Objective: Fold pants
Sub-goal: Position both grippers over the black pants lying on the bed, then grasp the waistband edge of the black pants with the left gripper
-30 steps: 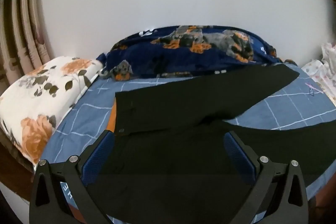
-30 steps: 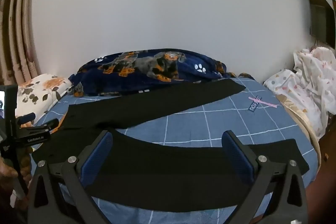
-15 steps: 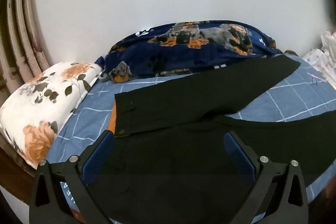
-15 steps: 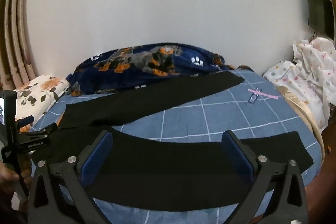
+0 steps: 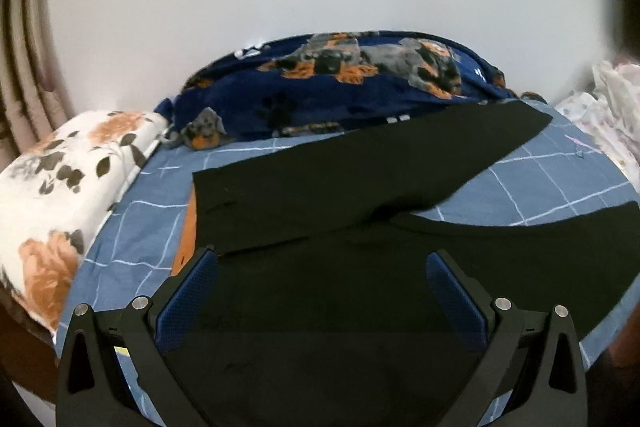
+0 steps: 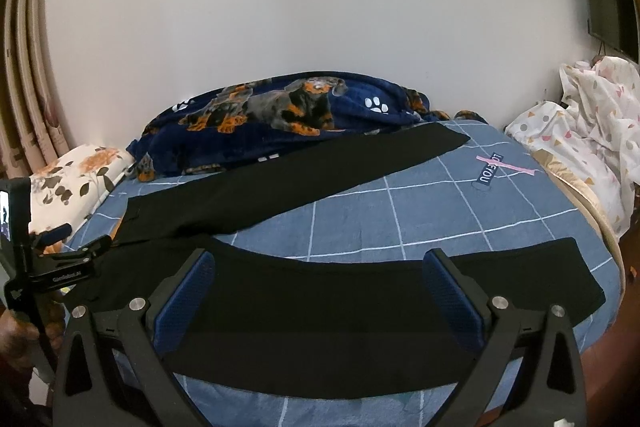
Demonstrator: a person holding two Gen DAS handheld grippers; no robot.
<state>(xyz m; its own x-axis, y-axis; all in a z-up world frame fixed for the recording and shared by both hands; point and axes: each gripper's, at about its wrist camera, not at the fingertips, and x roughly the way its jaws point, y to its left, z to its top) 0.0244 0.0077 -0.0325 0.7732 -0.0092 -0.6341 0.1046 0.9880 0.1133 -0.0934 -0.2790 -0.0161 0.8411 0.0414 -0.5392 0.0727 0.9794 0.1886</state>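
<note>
Black pants (image 5: 340,187) lie flat on the blue checked bed (image 6: 420,211), legs spread in a V, waist toward the floral pillow (image 5: 60,195). The left gripper (image 5: 322,291) hovers over the waist end, fingers wide and holding nothing. The right gripper (image 6: 320,291) hovers above the near leg, likewise spread wide.

The bed (image 6: 440,211) wears a blue sheet crossed by thin white grid lines. Black pants (image 6: 320,303) lie flat on it, legs spread in a V: one leg (image 6: 304,175) runs diagonally toward the far side, the other (image 6: 520,275) stretches along the near edge. A navy blanket with dog prints (image 6: 280,115) is heaped along the wall side. A floral pillow (image 5: 60,195) sits at the left end, and a white patterned quilt (image 6: 580,131) is bunched at the right end.
</note>
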